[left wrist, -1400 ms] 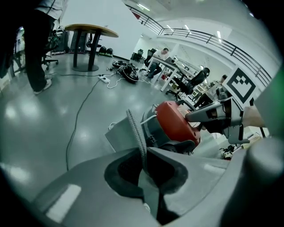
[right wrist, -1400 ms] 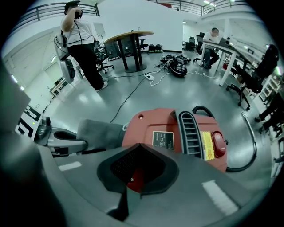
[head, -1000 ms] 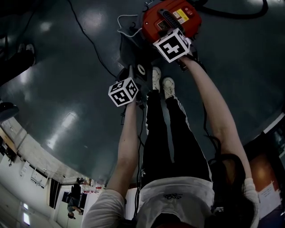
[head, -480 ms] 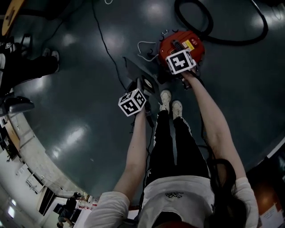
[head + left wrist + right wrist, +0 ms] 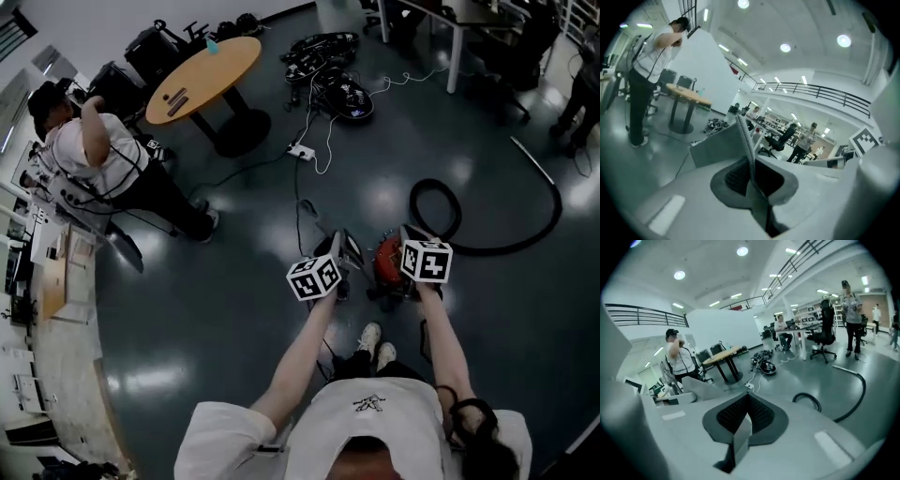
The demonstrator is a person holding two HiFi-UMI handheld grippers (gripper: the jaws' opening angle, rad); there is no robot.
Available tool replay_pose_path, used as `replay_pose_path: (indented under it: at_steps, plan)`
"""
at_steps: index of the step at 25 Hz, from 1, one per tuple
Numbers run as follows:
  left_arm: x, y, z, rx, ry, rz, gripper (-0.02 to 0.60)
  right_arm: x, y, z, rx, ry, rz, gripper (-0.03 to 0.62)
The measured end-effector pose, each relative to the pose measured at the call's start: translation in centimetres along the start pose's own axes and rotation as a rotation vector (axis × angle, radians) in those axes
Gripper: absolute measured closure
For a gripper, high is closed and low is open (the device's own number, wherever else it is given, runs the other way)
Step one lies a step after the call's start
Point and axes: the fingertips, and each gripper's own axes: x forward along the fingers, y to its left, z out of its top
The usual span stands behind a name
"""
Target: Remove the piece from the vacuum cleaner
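Dark, glossy floor (image 5: 234, 309) fills a big open hall, and the person stands on it with both arms held out forward.

At the left tool (image 5: 751, 157) the jaws are clamped on the piece (image 5: 744, 136), a thin grey plate with a meshed edge. It is seen almost edge-on and its long axis runs out past the jaw tips and upward. The right tool (image 5: 747, 397) has its jaws pressed together, and nothing shows beyond their tips, so I judge it empty.

Further out, the red vacuum cleaner (image 5: 386, 261) sits on the floor in front of the person's shoes. In the head view it lies between the two marker cubes and is partly covered by the right one. Its black hose (image 5: 487, 246) loops away to the right. The right tool is the nearer of the two to the cleaner, and the left one carries the piece just beside it on the left.

By the look of it the piece is already free of the machine, held up and apart from it. What remains is likely only to carry it clear.
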Motion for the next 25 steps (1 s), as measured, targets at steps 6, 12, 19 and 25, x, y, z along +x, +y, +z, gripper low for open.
replay_pose_path:
  at_steps: [6,12,19,25]
  plan:
    - [-6.8,-8.8,11.5,0.161,-0.267,-0.112,0.563,-10.0,4.6,9.6,-0.153,-0.253,0.090,0.574]
    - [-12.7,-16.2,17.0,0.259,-0.449,-0.212,0.561,-18.1,6.9,13.7,-0.257,-0.444,0.174,0.576]
    - [-15.4,-17.5,17.4,0.276,-0.489,-0.212,0.560,-19.4,8.4,10.7,-0.314,-0.430,0.200,0.576]
    - [-15.3,-16.1,17.0,0.259,-0.476,-0.181,0.561,-19.2,10.0,11.3,-0.372,-0.440,0.212,0.576]
